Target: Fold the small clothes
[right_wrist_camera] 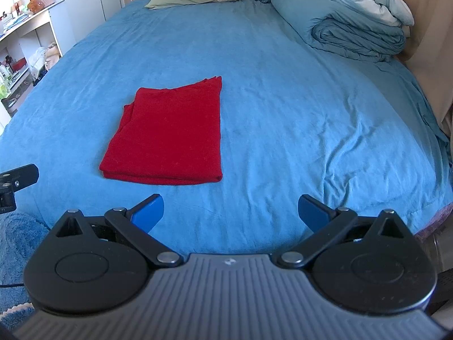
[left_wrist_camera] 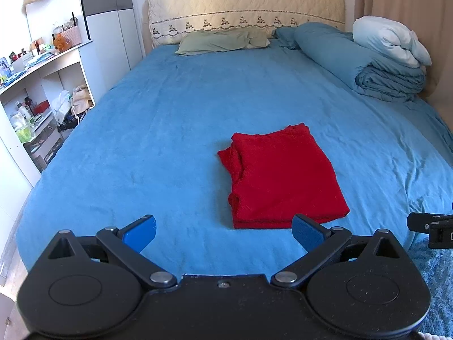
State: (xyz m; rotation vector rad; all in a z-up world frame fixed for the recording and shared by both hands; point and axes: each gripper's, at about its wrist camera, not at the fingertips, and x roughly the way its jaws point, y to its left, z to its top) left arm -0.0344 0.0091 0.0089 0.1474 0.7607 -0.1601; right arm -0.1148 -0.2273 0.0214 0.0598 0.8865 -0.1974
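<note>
- The shelving unit stood at the far left beside the bed, its compartments crowded with bottles and small items too small to identify.
- The left tongs were spread wide with nothing between the blue pads; they hung over the near edge of the bed, clear of the cloth.
- The red garment lay folded into a flat, roughly rectangular stack on the blue bedsheet, near the foot of the bed, just beyond the left tongs and toward their right pad. Layered edges showed along its left side.
- The right tongs were likewise spread wide and empty, above the near bed edge, with the red garment ahead and to their left, apart from them.
- A green pillow lay at the headboard.
- A rolled blue duvet with a pale pillow on top sat at the bed's far right.
</note>
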